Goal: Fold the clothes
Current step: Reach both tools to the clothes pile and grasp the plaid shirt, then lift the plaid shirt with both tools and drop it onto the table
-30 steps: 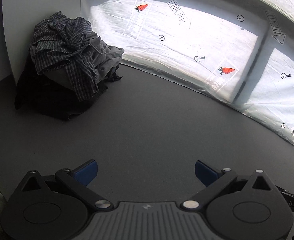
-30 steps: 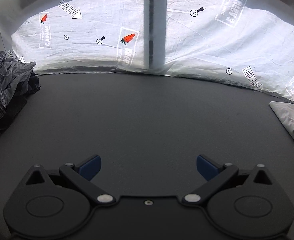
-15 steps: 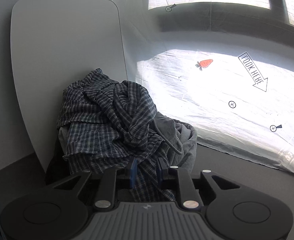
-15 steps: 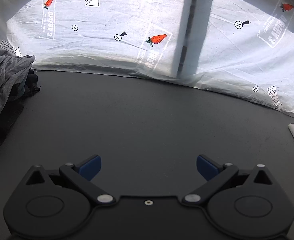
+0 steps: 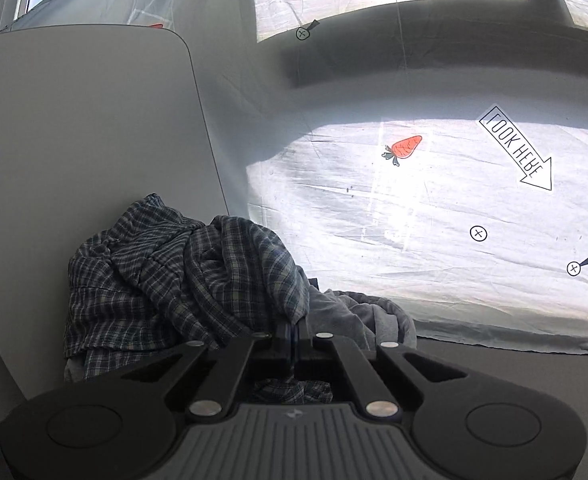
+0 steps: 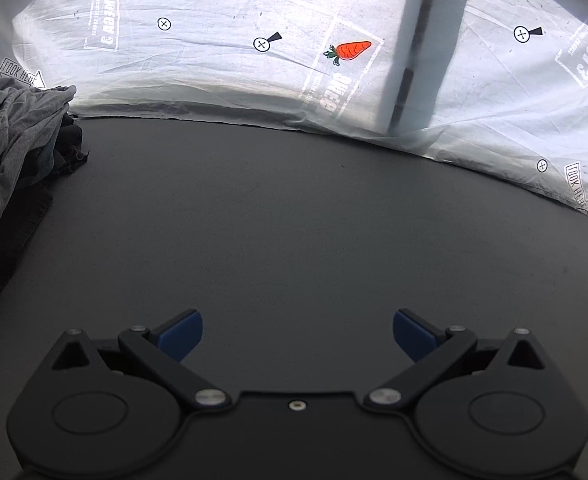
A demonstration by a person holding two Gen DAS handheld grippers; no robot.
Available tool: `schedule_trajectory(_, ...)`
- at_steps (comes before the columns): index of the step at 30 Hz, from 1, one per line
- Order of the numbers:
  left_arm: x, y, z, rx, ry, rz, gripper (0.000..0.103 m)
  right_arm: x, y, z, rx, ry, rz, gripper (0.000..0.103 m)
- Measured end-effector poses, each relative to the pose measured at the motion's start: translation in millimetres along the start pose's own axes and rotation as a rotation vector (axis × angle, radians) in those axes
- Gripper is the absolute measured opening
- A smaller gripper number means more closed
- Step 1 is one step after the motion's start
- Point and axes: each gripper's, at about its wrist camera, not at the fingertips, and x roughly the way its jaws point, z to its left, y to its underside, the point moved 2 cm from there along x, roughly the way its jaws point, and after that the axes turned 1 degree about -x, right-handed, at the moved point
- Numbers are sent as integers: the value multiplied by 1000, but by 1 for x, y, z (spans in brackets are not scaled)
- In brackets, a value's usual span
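Folding has barely begun. The clothes sit in an unsorted heap at the far left of the dark table (image 6: 294, 220), a checked shirt (image 5: 181, 272) on top of a grey garment (image 5: 358, 320). The left gripper (image 5: 294, 334) is clamped together on a fold of the checked shirt, though the pinch itself is partly hidden. The right gripper (image 6: 298, 334) hangs with jaws apart over bare table, holding nothing. Every garment remains to be spread and folded.

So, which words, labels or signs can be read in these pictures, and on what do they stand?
"LOOK HERE", mirrored, inside an arrow: white sheet behind the table, left wrist view.
"LOOK HERE", mirrored, arrow partly hidden by clothes: same sheet, right wrist view.
"OREGA 3", mirrored, uncertain: box beside the carrot.
Small print beside it: too blurred.
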Motion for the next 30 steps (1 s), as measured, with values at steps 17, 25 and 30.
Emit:
schedule_trajectory(17,-286,-58,-279,-158,860,-135,2,-78,72,-194,256,93,-185,103)
schedule_trajectory(25,-323,57,-326,-99,857,289,36,-100,139,-305,414,206,-143,103)
schedule_trajectory(30,-314,116,-267,-112,634,446,44,-98,163,-312,381,187,-97,103)
